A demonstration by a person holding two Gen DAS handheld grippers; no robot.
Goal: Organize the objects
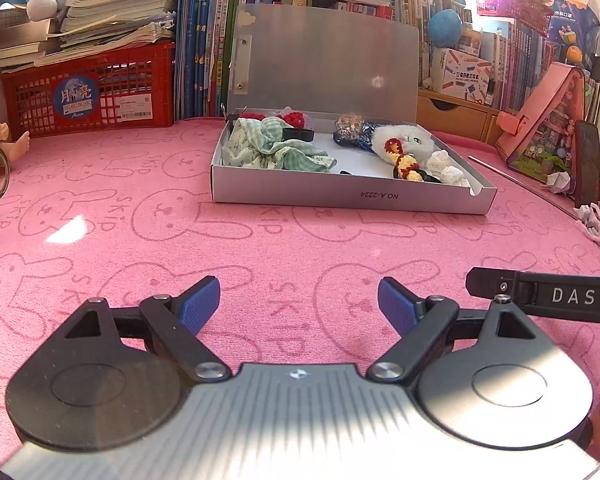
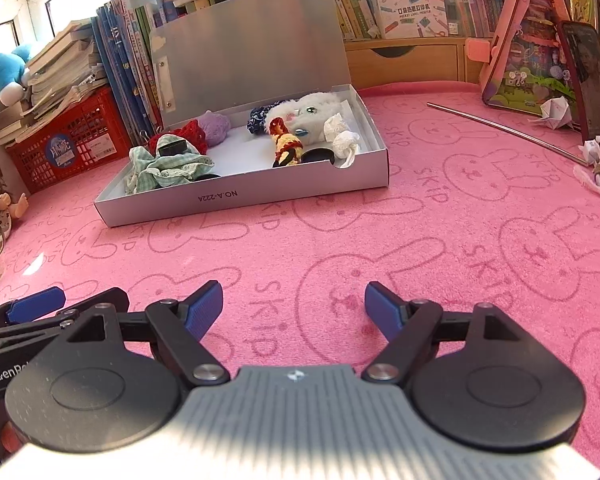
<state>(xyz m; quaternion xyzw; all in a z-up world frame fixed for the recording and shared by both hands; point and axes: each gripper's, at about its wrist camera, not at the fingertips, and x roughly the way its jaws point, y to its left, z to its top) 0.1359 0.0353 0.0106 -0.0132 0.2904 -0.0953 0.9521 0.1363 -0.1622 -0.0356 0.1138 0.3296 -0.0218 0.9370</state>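
While I hold both tools low over the pink cloth [image 2: 440, 240], my left gripper [image 1: 299, 302] and my right gripper [image 2: 294, 308] have their blue pads spread wide with nothing between them. Ahead, well apart from both, a shallow silver box [image 1: 352, 196] sits on the cloth, its lid [image 1: 324, 60] standing upright against a wall of books.

Inside lie small soft things: a crumpled green checked cloth [image 1: 276, 150] at the left, a white fluffy toy [image 1: 404, 140] at the right, a striped crocheted piece [image 1: 406, 164] touching it, and a knotted white bundle [image 1: 444, 166] near the front right corner. By my judgement, all are light, limp and easily squashed, so a gentle pinch on a fold or the bulk should do. The box looks like thin, light card; I would grip it by a wall, since it may slide.

Printed on the box front, upside down, is "NO.A-2224". Rabbits and "SKIP" repeat across the cloth. The right tool's arm reads "DAS" in the left view.
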